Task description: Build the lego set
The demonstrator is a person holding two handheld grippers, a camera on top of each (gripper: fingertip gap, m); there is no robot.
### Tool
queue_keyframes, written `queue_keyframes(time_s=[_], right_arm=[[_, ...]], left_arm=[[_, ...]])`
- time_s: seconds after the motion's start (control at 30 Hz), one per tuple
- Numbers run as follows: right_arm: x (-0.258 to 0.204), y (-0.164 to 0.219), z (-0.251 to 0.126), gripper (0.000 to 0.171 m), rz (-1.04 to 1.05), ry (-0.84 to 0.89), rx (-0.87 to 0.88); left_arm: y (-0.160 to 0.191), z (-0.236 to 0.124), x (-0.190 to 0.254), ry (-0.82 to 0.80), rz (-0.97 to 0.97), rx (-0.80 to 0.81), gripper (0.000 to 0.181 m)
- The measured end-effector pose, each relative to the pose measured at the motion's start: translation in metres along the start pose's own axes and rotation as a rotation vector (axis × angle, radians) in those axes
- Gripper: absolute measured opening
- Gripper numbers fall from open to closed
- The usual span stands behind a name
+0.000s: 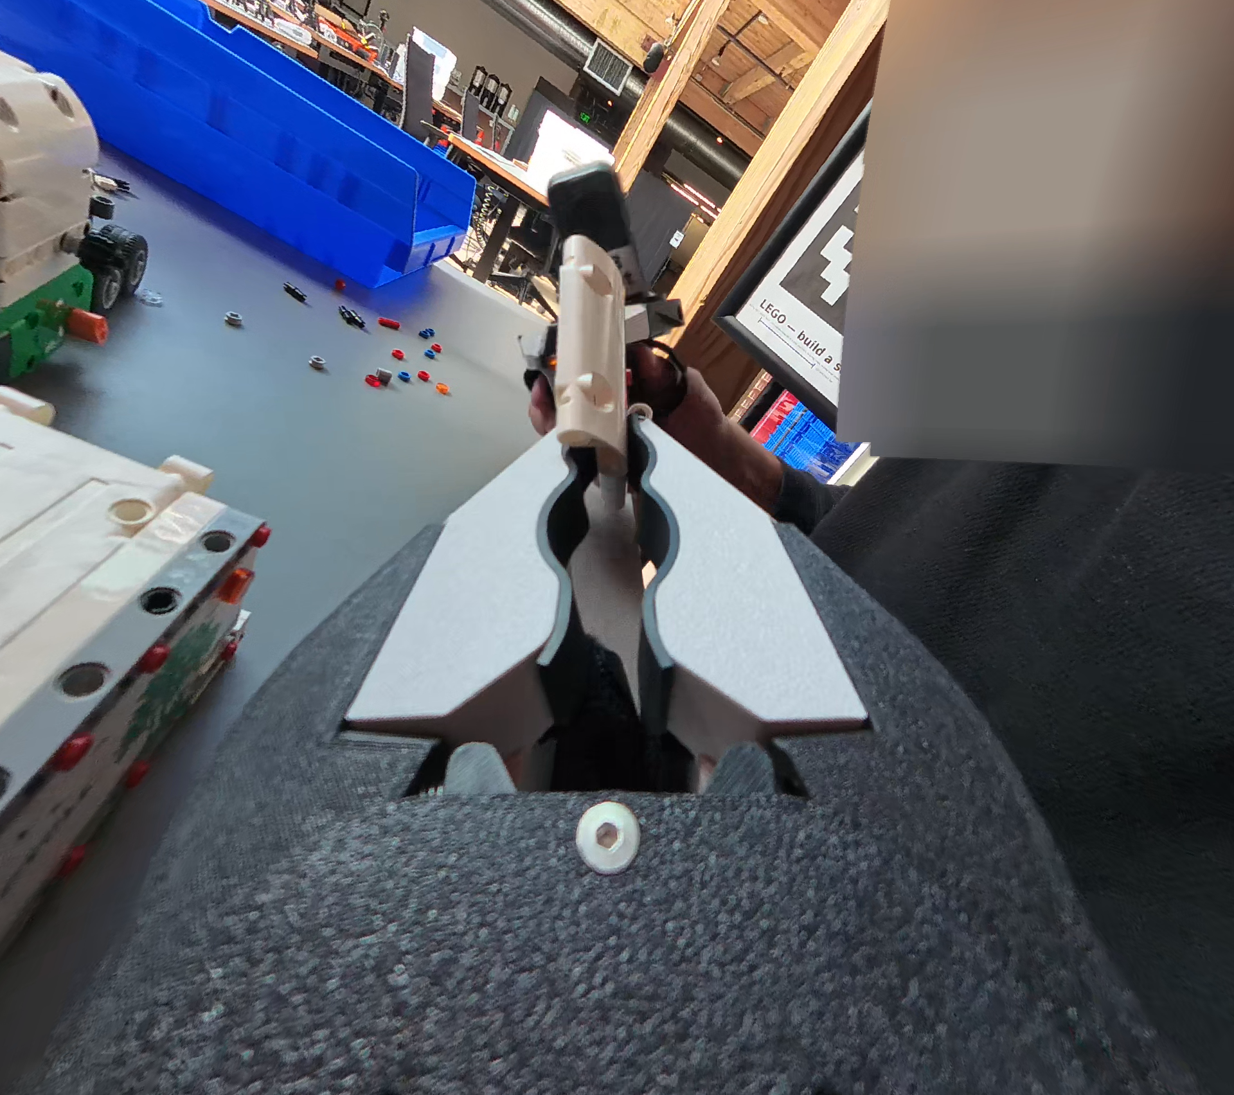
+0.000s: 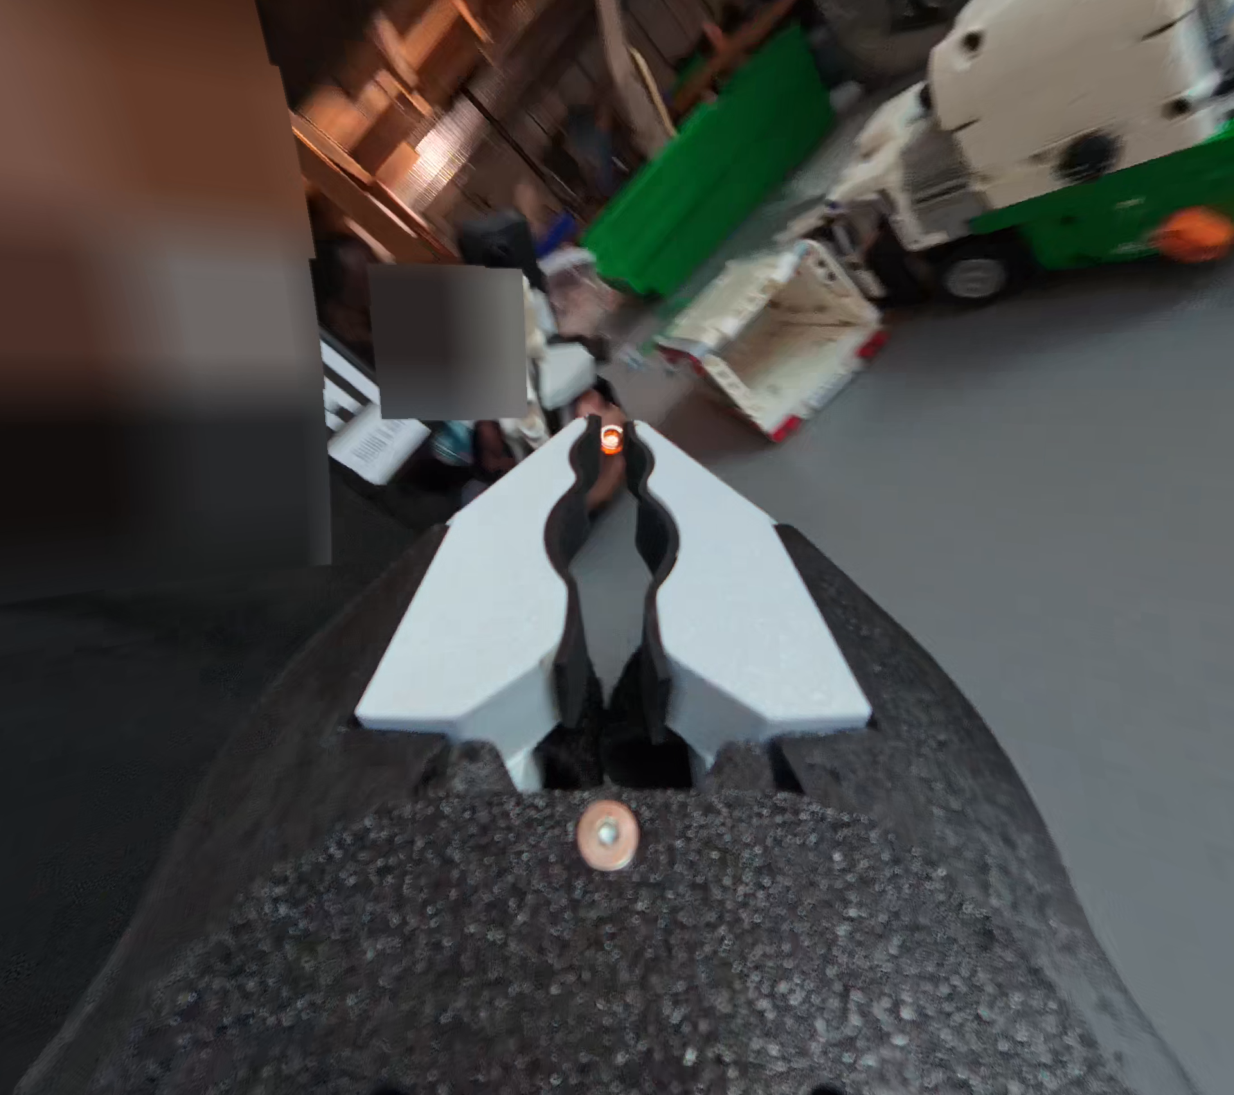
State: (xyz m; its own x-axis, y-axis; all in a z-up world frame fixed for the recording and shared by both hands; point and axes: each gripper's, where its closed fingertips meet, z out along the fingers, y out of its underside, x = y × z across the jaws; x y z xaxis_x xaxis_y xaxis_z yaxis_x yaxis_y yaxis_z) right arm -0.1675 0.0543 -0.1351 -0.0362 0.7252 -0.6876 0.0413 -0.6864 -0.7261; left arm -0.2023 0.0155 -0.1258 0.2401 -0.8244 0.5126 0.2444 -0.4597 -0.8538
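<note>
My left gripper (image 1: 605, 449) is shut on the lower end of a cream lego panel piece (image 1: 591, 342) and holds it upright above the grey table (image 1: 300, 449). My right gripper (image 2: 609, 429) is shut on a small orange translucent round stud (image 2: 611, 438). In the left wrist view the right gripper's black body (image 1: 591, 202) shows just behind the cream piece, with the orange stud (image 1: 551, 360) at the piece's left edge. A hand (image 1: 674, 395) is behind them. The right wrist view is blurred.
A white and green lego truck (image 1: 47, 208) (image 2: 1068, 95) stands on the table. A cream panel assembly with red pins (image 1: 100, 595) (image 2: 774, 328) lies near it. Several small loose pieces (image 1: 400, 358) are scattered before a blue bin (image 1: 234, 108). A green bin (image 2: 714, 175) stands farther back.
</note>
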Motion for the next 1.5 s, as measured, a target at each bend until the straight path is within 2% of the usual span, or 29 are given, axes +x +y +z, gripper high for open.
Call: queue_keyframes(time_s=[0.1, 0.17, 0.23, 0.33, 0.4, 0.47, 0.67, 0.8, 0.9, 1.0, 1.1, 1.2, 1.33, 1.5], right_arm=[[0.051, 0.026, -0.059, 0.005, -0.405, 0.432, -0.527], [0.073, 0.032, -0.111, 0.005, -0.565, 0.652, -0.882], [0.078, 0.034, -0.150, 0.005, -0.580, 0.776, -1.180], [0.077, 0.053, -0.195, 0.005, -0.400, 0.838, -1.569], [0.079, 0.062, -0.212, 0.005, -0.291, 0.837, -1.727], [0.086, 0.059, -0.214, 0.005, -0.295, 0.846, -1.796], [0.094, 0.052, -0.200, 0.006, -0.344, 0.820, -1.800], [0.090, 0.049, -0.201, 0.019, -0.354, 0.831, -1.751], [0.085, 0.035, -0.204, 0.019, -0.398, 0.888, -1.566], [0.083, 0.027, -0.198, 0.020, -0.458, 0.891, -1.233], [0.087, 0.030, -0.195, 0.021, -0.423, 0.871, -0.865], [0.089, 0.038, -0.197, 0.023, -0.354, 0.896, -0.665], [0.092, 0.041, -0.190, 0.017, -0.407, 0.961, -0.568], [0.104, 0.038, -0.191, 0.015, -0.403, 0.988, -0.585]], left_arm=[[0.002, -0.005, 0.000, -0.043, 0.074, -0.024, 0.005], [0.005, -0.006, 0.001, -0.073, 0.148, -0.054, 0.005], [0.007, -0.007, 0.001, -0.091, 0.198, -0.077, 0.005], [0.009, -0.007, 0.003, -0.082, 0.206, -0.089, 0.005], [0.010, -0.008, 0.005, -0.074, 0.204, -0.092, 0.005], [0.010, -0.009, 0.006, -0.070, 0.204, -0.090, 0.005], [0.012, -0.010, 0.010, -0.056, 0.211, -0.102, 0.005], [0.012, -0.011, 0.010, -0.046, 0.198, -0.102, 0.005], [0.012, -0.011, 0.010, -0.039, 0.184, -0.100, 0.005], [0.012, -0.011, 0.009, -0.034, 0.171, -0.103, 0.005], [0.013, -0.010, 0.009, -0.032, 0.169, -0.108, 0.005], [0.014, -0.010, 0.010, -0.028, 0.168, -0.113, 0.005], [0.014, -0.009, 0.012, -0.007, 0.144, -0.110, 0.005], [0.014, -0.009, 0.012, -0.006, 0.141, -0.104, 0.005]])
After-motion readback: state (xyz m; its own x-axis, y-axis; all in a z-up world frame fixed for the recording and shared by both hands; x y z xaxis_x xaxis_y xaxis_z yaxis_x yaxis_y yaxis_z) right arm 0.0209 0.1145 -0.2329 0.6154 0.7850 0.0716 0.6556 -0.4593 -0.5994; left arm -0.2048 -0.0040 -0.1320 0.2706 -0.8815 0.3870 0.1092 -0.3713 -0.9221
